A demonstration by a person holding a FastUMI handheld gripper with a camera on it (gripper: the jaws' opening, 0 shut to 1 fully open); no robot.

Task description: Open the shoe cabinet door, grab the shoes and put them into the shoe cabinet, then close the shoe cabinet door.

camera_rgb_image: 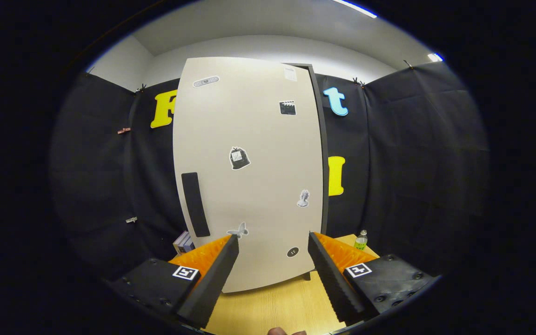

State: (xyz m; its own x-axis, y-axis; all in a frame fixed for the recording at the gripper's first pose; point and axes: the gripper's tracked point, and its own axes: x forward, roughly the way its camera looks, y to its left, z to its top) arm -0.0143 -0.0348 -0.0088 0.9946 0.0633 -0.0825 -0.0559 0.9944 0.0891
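Observation:
A tall beige shoe cabinet (249,186) stands on the wooden table just beyond my fingers. Its door is shut or nearly shut, with a dark edge of the body showing along its right side. A long black vertical handle (195,204) sits low on the door's left side. Several small stickers dot the door. My gripper (273,244) is open, held a short way in front of the door's lower part, with nothing between its fingers. I see no shoes here.
A small plastic bottle with a green label (360,240) stands on the wooden table (272,307) to the cabinet's right. A stack of books (183,242) lies at the cabinet's left foot. Black cloth walls close in the booth.

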